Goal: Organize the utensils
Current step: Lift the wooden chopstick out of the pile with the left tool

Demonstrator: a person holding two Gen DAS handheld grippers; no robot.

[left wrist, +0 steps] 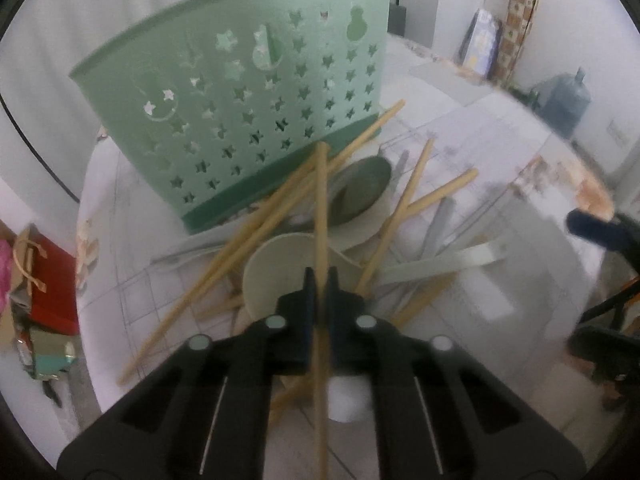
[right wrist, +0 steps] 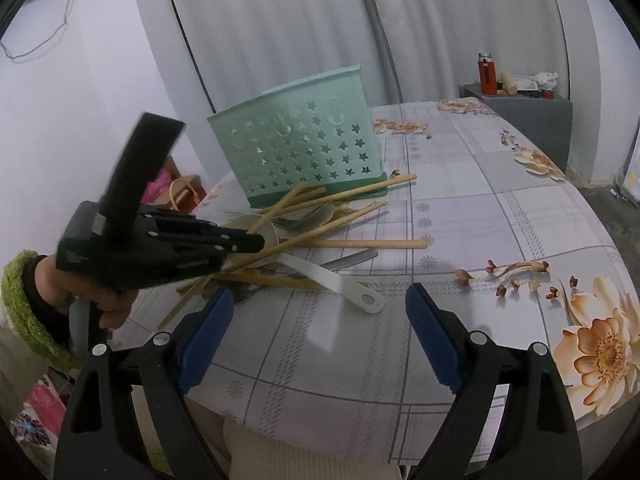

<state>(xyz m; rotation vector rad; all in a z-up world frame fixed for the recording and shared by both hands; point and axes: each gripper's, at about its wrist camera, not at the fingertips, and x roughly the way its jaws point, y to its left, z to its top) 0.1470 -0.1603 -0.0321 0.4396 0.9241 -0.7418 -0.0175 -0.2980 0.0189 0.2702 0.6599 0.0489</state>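
So the left gripper is seen pinched tight on a single wooden chopstick, which runs straight up the left wrist view between the pads toward twelve o'clock, its far tip ending right at the dark base of the green utensil holder. No earlier picture is given, so only the clamp itself can be told. Under and around that gripper a messy pile is found: more chopsticks fanned out toward one and two o'clock, a cream spoon right beneath the fingertips, and a grey-green spoon just past it, close to the holder. A white-handled ladle is laid toward the near edge in the right wrist view. The right gripper is held spread wide, nothing between its blue pads, hovering over the flowered tablecloth at about five o'clock from the pile. The holder stands upright at twelve o'clock behind everything, star cutouts facing the cameras. A hand in a green fuzzy cuff is seen on the left gripper's handle.
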